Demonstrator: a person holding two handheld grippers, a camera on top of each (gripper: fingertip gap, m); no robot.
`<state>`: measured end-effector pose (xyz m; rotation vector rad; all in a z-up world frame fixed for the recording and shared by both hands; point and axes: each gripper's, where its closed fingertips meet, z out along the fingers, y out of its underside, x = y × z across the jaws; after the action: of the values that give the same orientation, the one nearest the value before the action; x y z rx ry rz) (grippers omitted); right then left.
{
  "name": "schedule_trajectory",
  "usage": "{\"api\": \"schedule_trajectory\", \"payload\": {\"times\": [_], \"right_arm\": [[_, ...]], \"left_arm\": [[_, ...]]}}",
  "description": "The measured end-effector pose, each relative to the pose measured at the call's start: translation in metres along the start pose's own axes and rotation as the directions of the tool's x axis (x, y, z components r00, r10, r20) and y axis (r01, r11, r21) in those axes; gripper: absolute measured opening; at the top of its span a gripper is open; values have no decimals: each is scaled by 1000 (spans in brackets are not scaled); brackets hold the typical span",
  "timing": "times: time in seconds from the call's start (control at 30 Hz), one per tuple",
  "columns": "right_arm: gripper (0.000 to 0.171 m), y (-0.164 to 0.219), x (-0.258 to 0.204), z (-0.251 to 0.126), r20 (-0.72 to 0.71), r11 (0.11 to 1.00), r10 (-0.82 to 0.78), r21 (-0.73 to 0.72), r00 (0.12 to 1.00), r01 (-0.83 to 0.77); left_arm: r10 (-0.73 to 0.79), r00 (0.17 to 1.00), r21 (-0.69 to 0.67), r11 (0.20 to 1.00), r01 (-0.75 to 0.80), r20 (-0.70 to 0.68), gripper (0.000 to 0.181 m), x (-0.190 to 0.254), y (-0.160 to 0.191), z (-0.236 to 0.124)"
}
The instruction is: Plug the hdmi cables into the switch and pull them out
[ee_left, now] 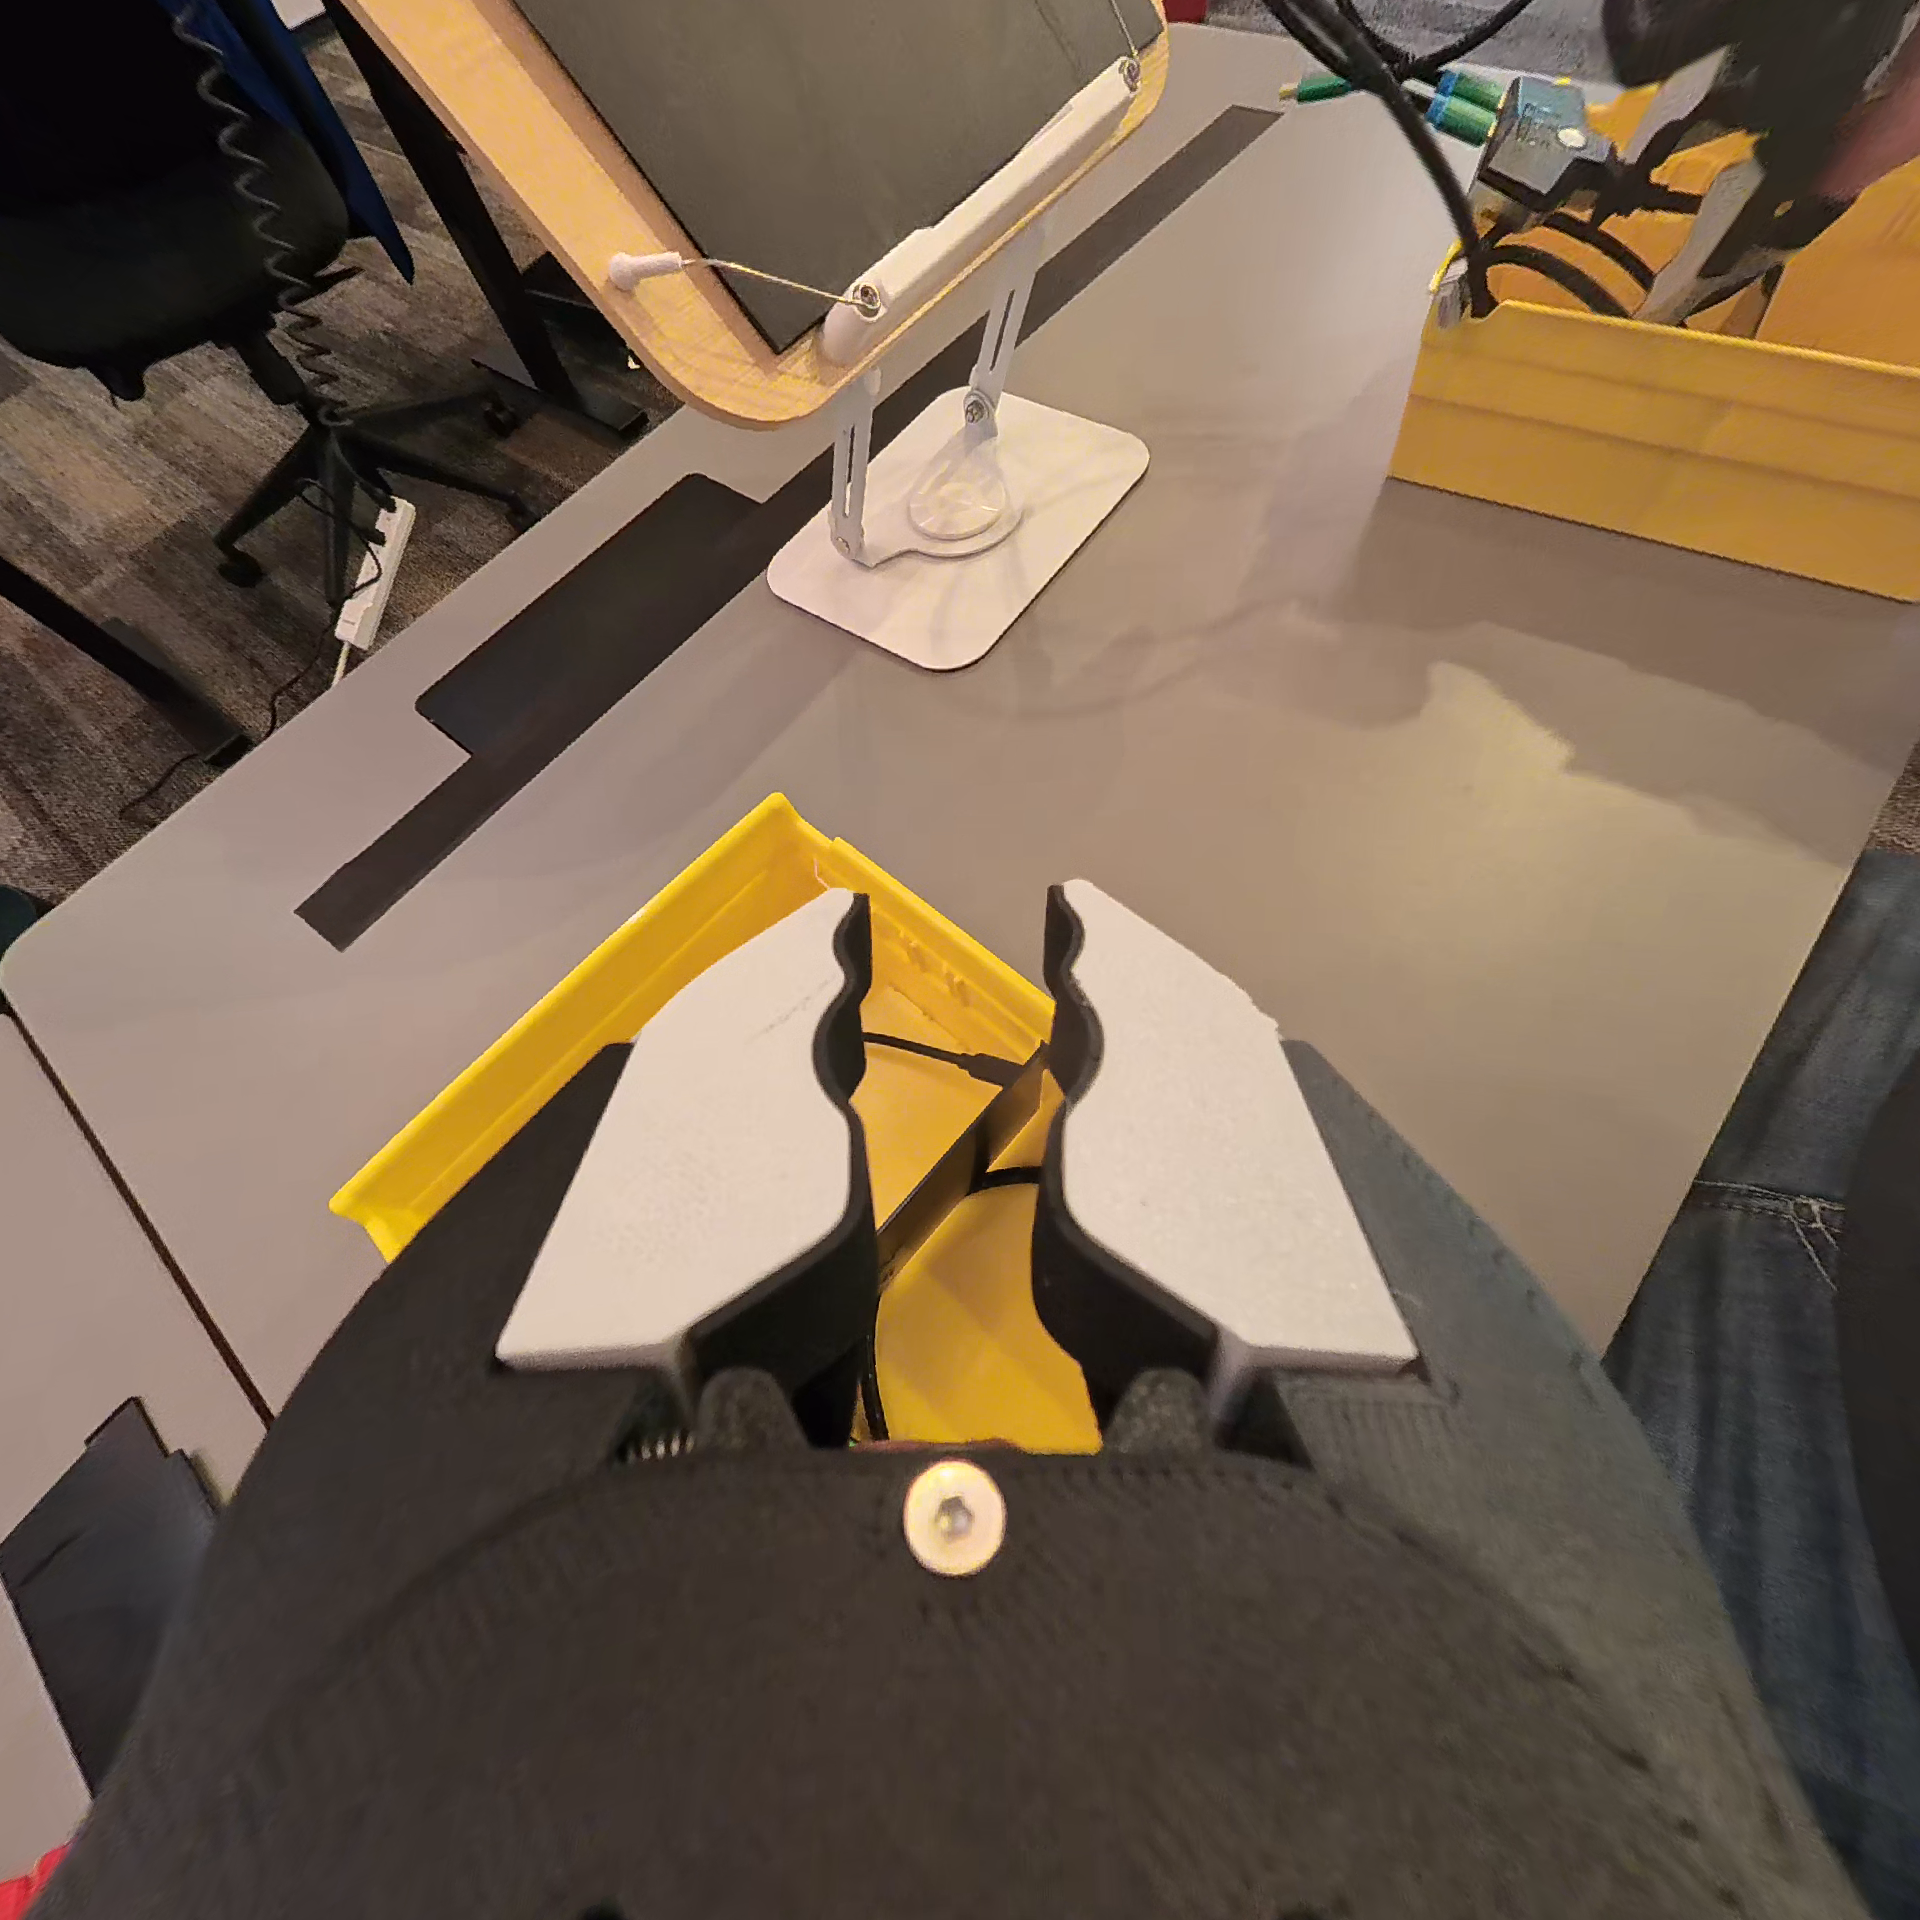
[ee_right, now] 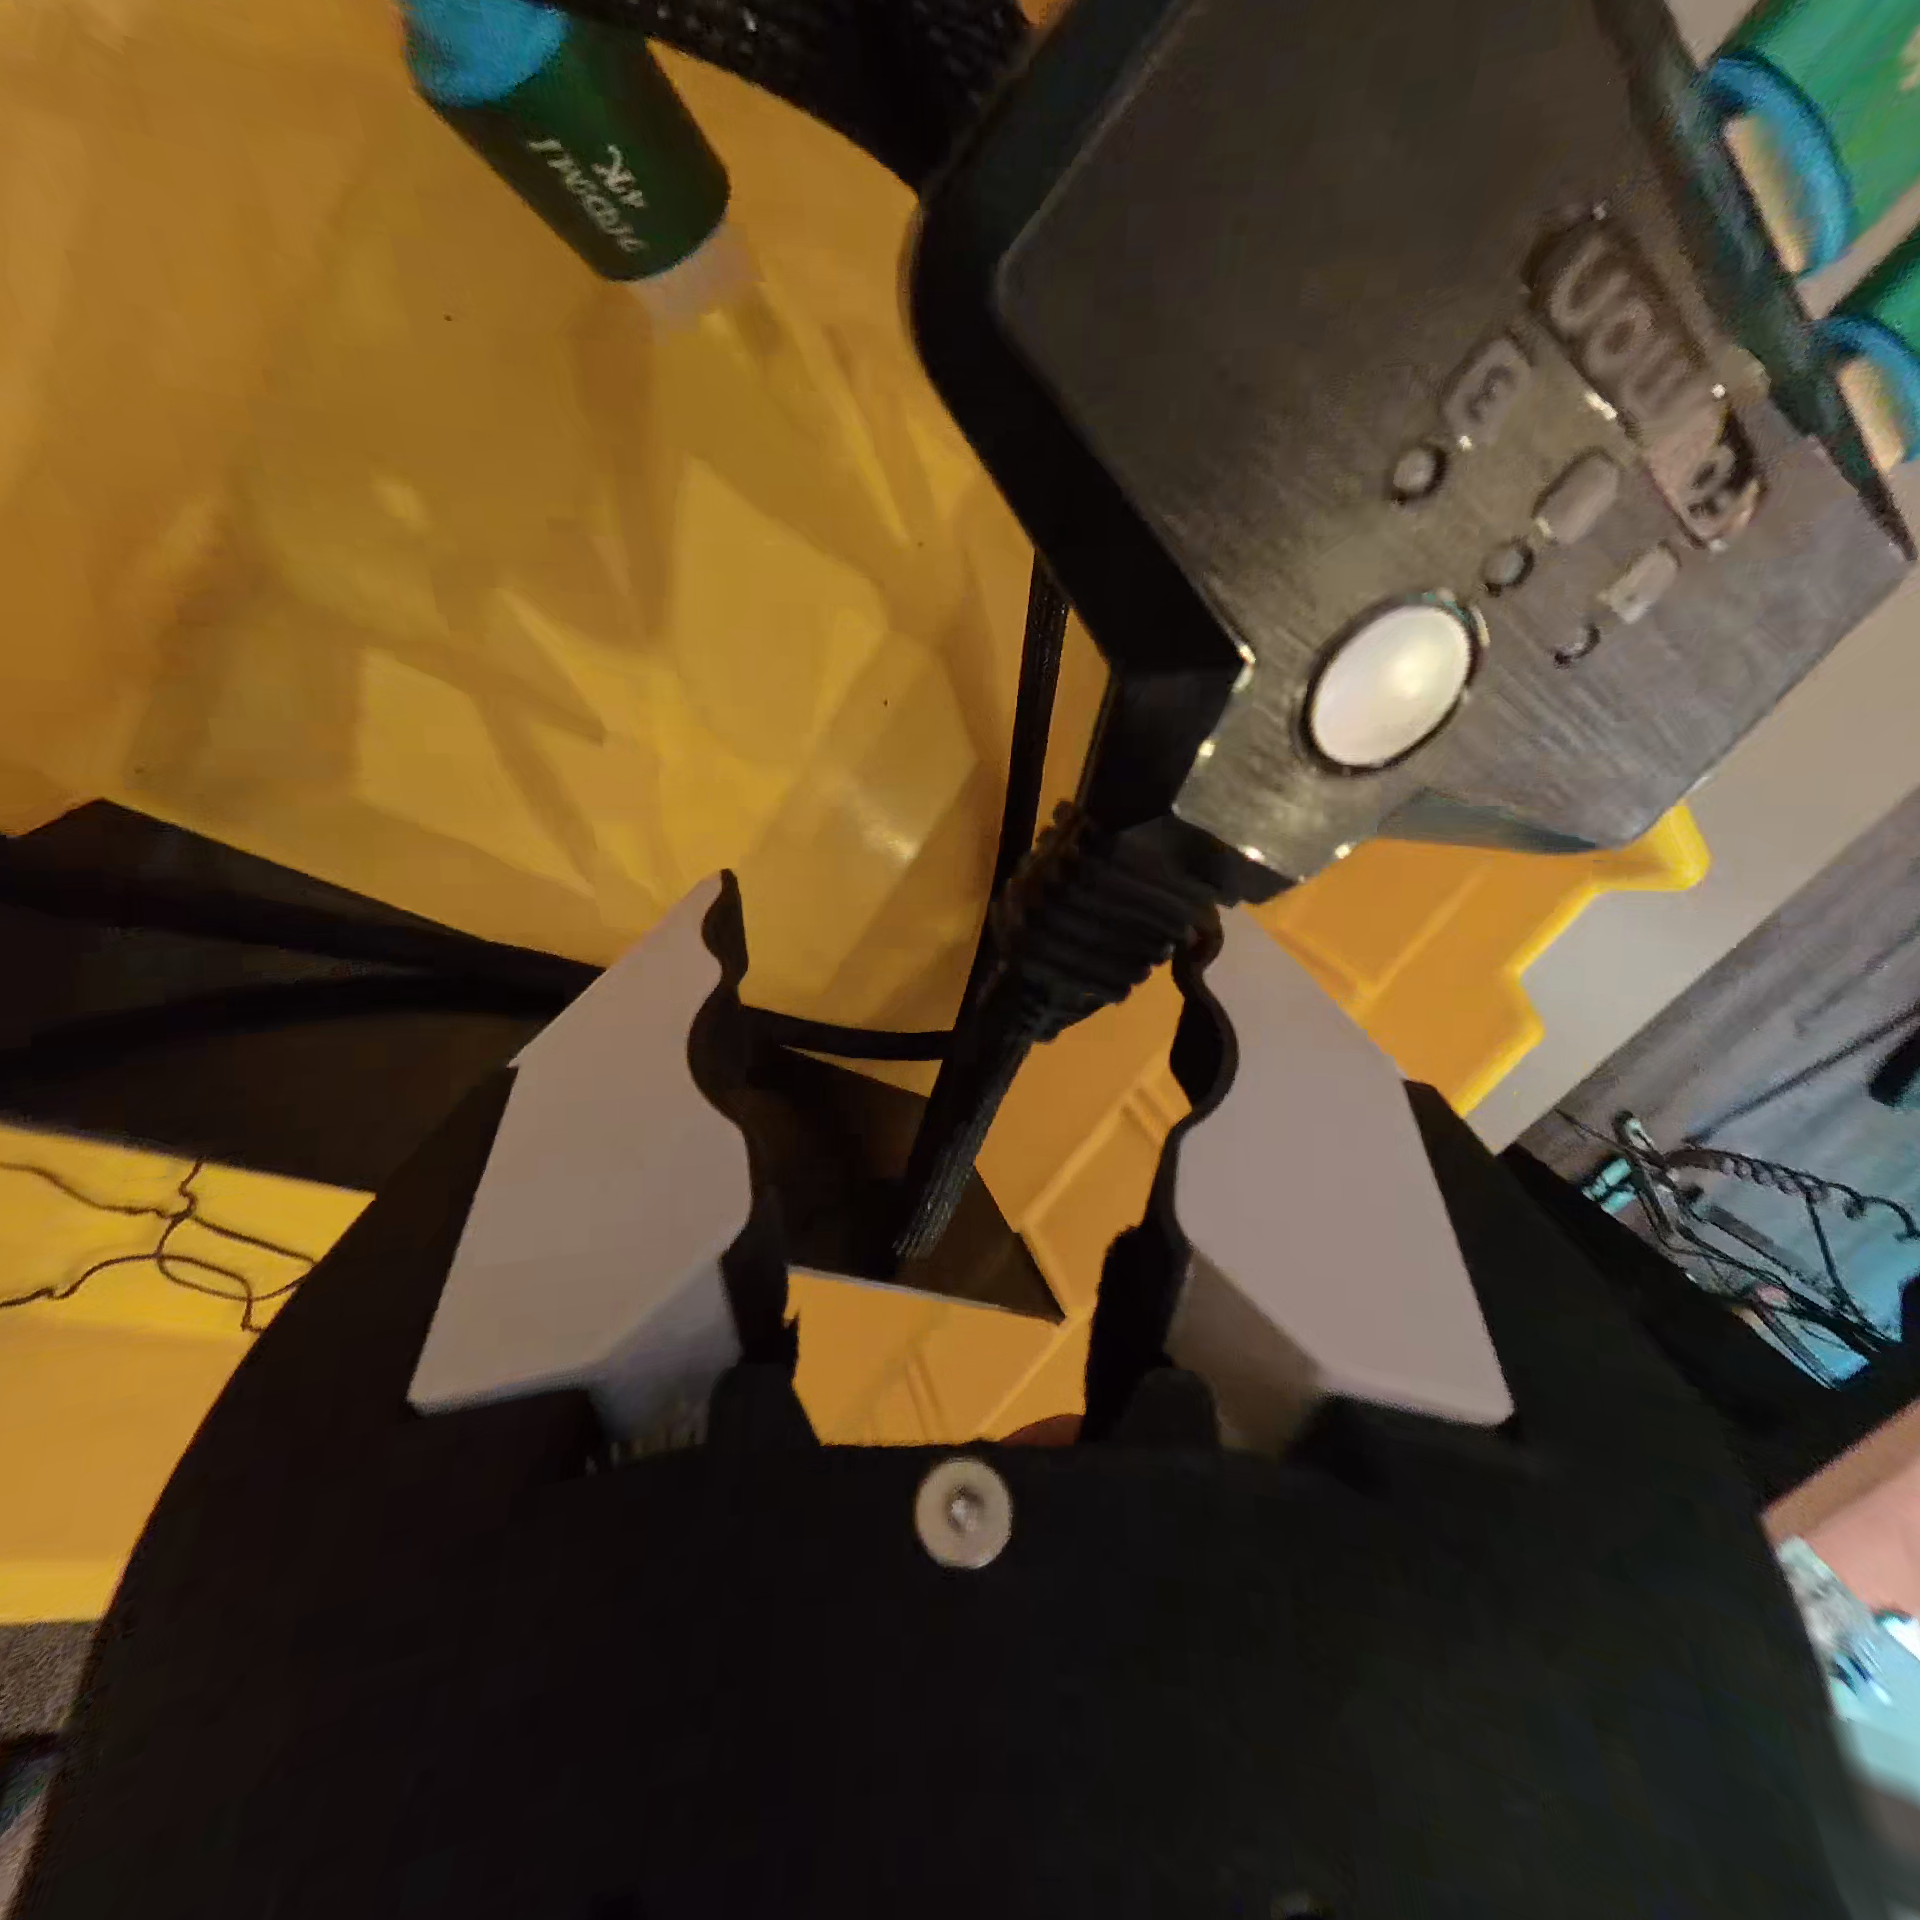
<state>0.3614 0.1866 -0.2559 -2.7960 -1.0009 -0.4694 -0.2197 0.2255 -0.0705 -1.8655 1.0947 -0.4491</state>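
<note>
Left black 3D-printed claw (ee_left: 954, 914): grey wavy-edged finger plates, black pads, silver hex screw (ee_left: 954, 1516) at centre. Right claw (ee_right: 971, 914): same build, w/ matching screw (ee_right: 962, 1512). Person wears blue jeans (ee_left: 1756, 1299).

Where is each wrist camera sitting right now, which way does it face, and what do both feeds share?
Left wrist view: behind the left tongs, open above a small yellow bin, looking across the grey table to a tilted screen on a white stand; a denim-clad leg shows at right.
Right wrist view: behind the right tongs, open, tilted close to the black switch over a large yellow bin.
Shared: the left view shows the switch, large bin and right tongs far right.
</note>
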Motion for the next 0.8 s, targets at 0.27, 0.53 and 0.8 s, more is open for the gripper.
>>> {"api": "schedule_trajectory", "payload": {"times": [0.27, 0.53, 0.8], "right_arm": [[55, -8, -3, -42, 55, 987, 38, 155, 998, -46], [22, -31, 19, -39, -38, 954, 124, 281, 992, -108], [20, -23, -11, 6, 68, 987, 85, 127, 994, -93]], "left_arm": [[-1, 1000, -16, 1000, 1, -6, 31, 1, 4, 5], [-1, 1000, -15, 1000, 1, -8, 31, 2, 4, 4], [3, 1000, -16, 1000, -3, -14, 31, 4, 4, 6]]}}
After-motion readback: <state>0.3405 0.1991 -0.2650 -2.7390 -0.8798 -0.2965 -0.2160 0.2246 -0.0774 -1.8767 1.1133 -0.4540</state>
